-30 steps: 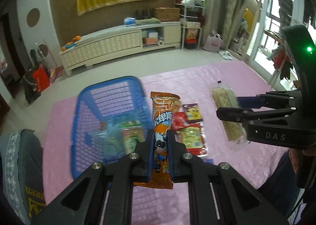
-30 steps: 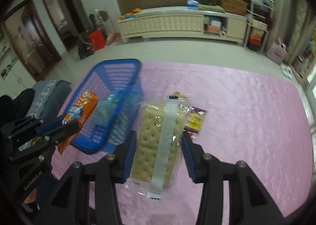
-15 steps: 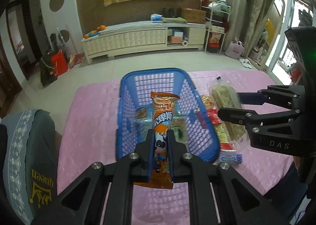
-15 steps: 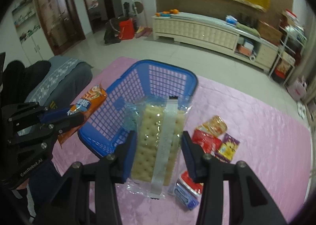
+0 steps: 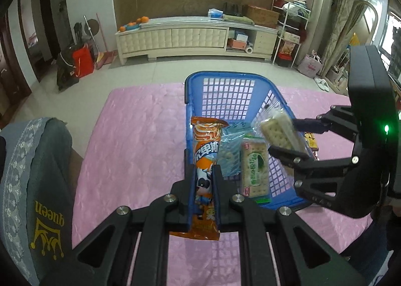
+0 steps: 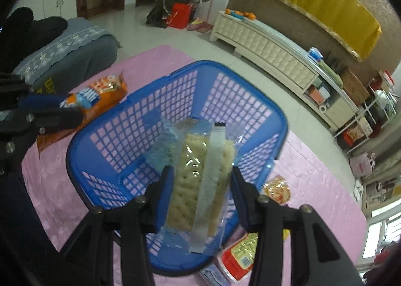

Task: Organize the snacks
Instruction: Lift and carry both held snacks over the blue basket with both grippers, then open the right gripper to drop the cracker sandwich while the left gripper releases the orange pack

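Observation:
My left gripper (image 5: 204,180) is shut on an orange snack packet (image 5: 206,158) and holds it upright over the near left edge of the blue basket (image 5: 225,80). My right gripper (image 6: 201,180) is shut on a clear pack of crackers (image 6: 198,185) and holds it above the basket's inside (image 6: 250,80). In the left wrist view the right gripper (image 5: 288,140) comes in from the right with the cracker pack (image 5: 280,133). A green cracker pack (image 5: 254,168) and a light blue bag (image 5: 230,150) lie in the basket. The left gripper (image 6: 72,108) with the orange packet (image 6: 105,93) shows left of the basket.
The basket stands on a pink cloth (image 5: 140,140). Loose snack packets lie on the cloth right of the basket: a red one (image 6: 240,256), an orange-yellow one (image 6: 277,189) and a blue one (image 6: 213,277). A grey cushion (image 5: 27,185) sits at the left edge.
Both grippers moved left toward the basket. The cracker pack went from beside the basket to above its inside. The orange packet now hangs over the basket's left edge.

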